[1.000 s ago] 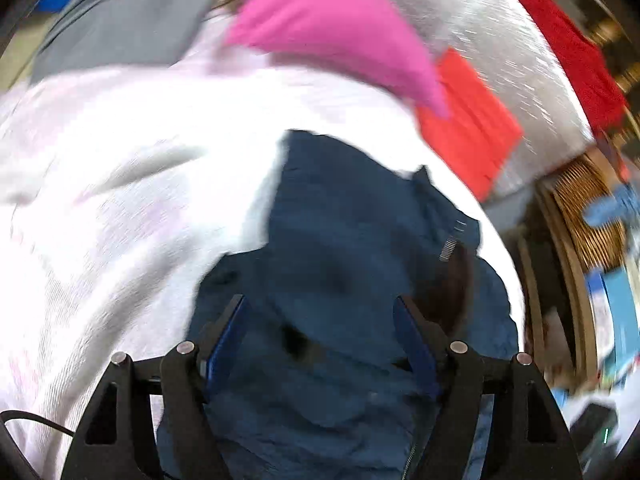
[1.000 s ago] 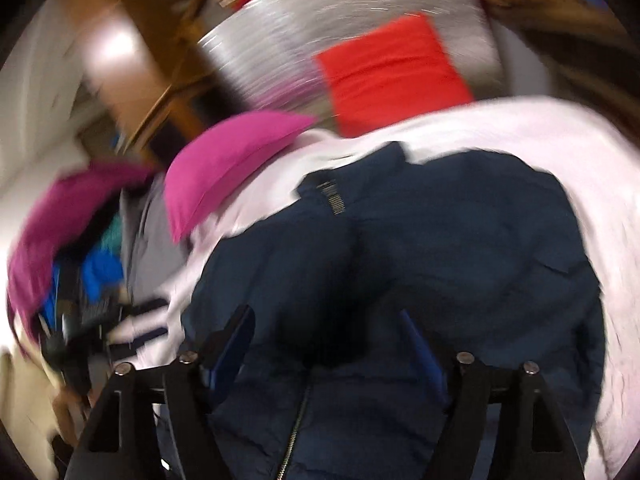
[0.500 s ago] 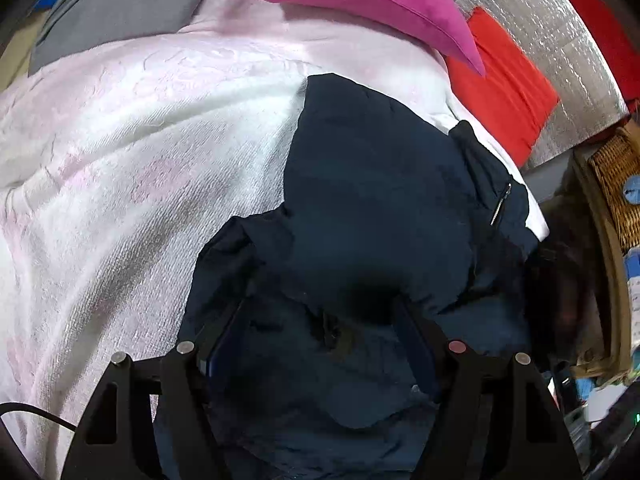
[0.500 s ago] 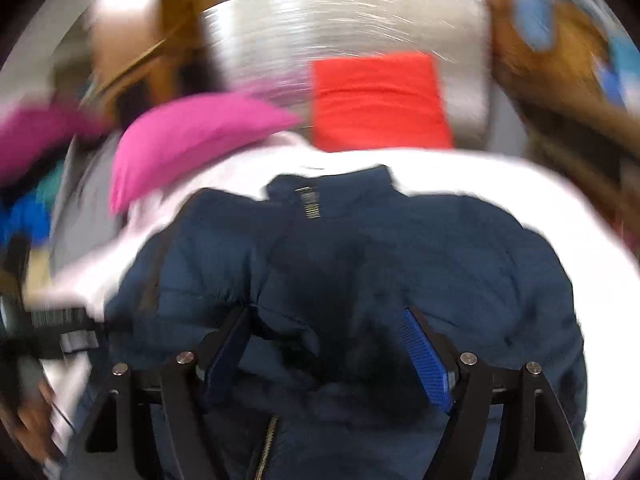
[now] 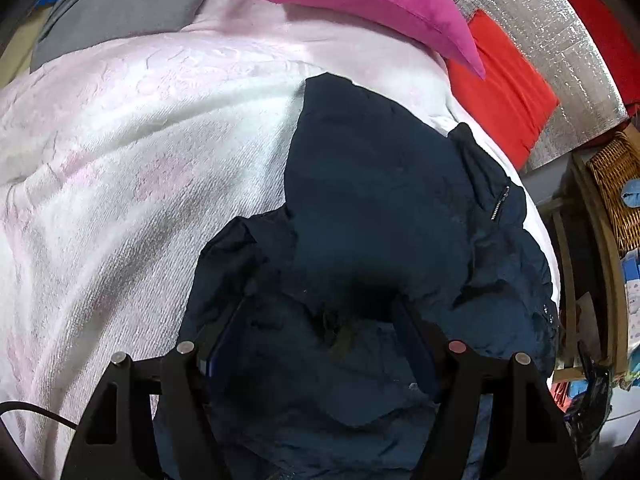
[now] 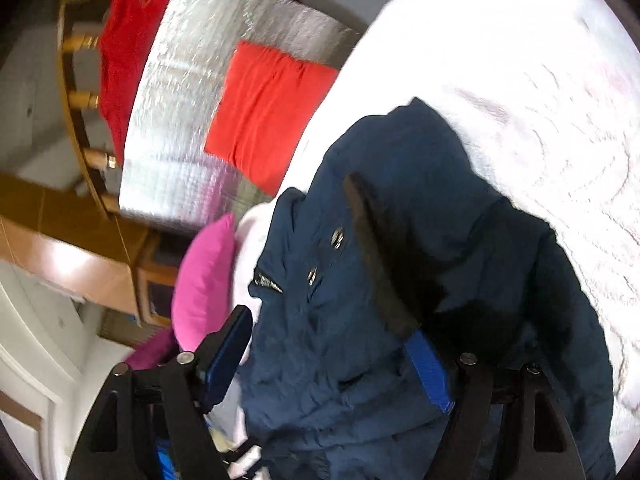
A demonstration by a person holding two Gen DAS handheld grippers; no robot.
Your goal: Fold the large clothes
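A navy blue padded jacket lies crumpled on a white and pale pink blanket. In the left wrist view my left gripper is open, its jaws spread wide over the jacket's bunched lower part, right above the fabric. In the right wrist view the same jacket fills the middle, with snaps and a zip end showing. My right gripper is open, jaws apart, with jacket fabric bulging between them; the view is tilted.
A magenta pillow and a red cushion lie at the bed's far side against a silver quilted mat. A grey cloth lies far left. A wicker basket and wooden shelving stand at the right.
The left view has steadied and moved slightly closer over the jacket. The right gripper has swung and rolled, so the bed now shows tilted, with the jacket closer between its jaws.
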